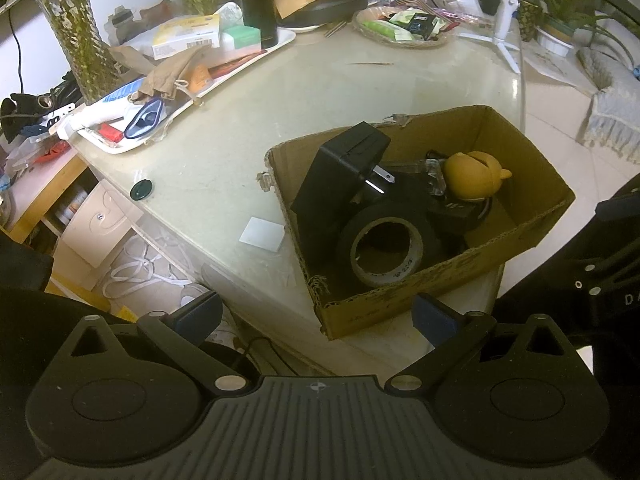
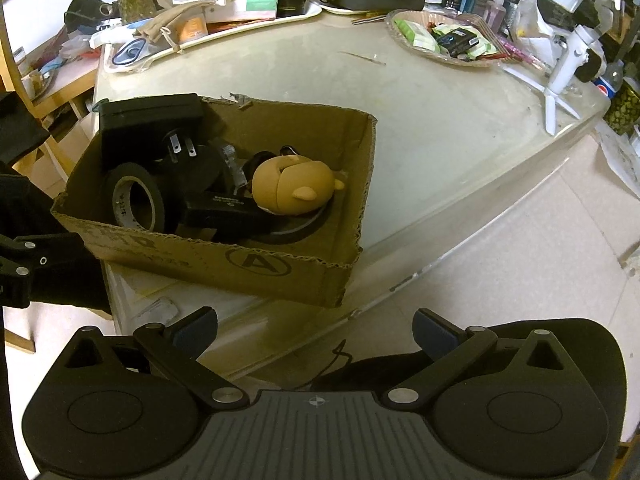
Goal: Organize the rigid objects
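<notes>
The cardboard box (image 1: pixel 420 216) is sitting at the near corner of the counter (image 1: pixel 224 168), already holding the tape roll (image 1: pixel 386 250), the black plug adapter (image 1: pixel 340 168) and the yellow toy (image 1: pixel 472 176), gathered there, I judge, to keep them together. I am holding my left gripper (image 1: pixel 316 312) and right gripper (image 2: pixel 314 326) back from it, jaws spread wide and gripping nothing.

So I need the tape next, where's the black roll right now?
The black tape roll stands on edge in the cardboard box's near corner, on the left in the right wrist view, beside the black plug adapter.
</notes>
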`<state>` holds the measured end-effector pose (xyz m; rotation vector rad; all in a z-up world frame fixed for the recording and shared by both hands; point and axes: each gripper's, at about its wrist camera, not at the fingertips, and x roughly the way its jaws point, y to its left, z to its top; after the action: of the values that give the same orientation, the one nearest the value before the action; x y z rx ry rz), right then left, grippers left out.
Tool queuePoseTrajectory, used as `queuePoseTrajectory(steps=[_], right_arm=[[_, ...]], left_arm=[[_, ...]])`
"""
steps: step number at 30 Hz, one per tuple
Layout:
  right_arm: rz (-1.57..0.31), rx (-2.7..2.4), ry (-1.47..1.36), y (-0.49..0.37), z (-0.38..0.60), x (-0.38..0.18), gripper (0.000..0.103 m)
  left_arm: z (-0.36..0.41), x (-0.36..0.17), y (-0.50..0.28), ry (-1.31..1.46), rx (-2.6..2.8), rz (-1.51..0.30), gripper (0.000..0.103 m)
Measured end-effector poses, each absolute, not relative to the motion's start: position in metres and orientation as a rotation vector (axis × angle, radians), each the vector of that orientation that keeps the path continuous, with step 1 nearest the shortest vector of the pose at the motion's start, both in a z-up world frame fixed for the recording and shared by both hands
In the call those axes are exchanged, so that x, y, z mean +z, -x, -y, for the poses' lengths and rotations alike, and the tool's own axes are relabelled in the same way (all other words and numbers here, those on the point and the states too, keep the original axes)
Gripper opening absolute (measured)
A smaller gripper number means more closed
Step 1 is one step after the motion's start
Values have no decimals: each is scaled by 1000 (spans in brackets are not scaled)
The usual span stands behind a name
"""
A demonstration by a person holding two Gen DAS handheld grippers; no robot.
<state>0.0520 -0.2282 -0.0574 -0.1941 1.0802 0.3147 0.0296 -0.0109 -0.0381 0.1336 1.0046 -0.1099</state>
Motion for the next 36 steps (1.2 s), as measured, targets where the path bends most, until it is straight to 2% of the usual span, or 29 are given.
queuePoseTrajectory(steps=[36], right_arm=[[-1071, 364, 195, -48, 225, -55, 103]], left_arm=[[17, -40, -29, -151, -125, -1013, 103]])
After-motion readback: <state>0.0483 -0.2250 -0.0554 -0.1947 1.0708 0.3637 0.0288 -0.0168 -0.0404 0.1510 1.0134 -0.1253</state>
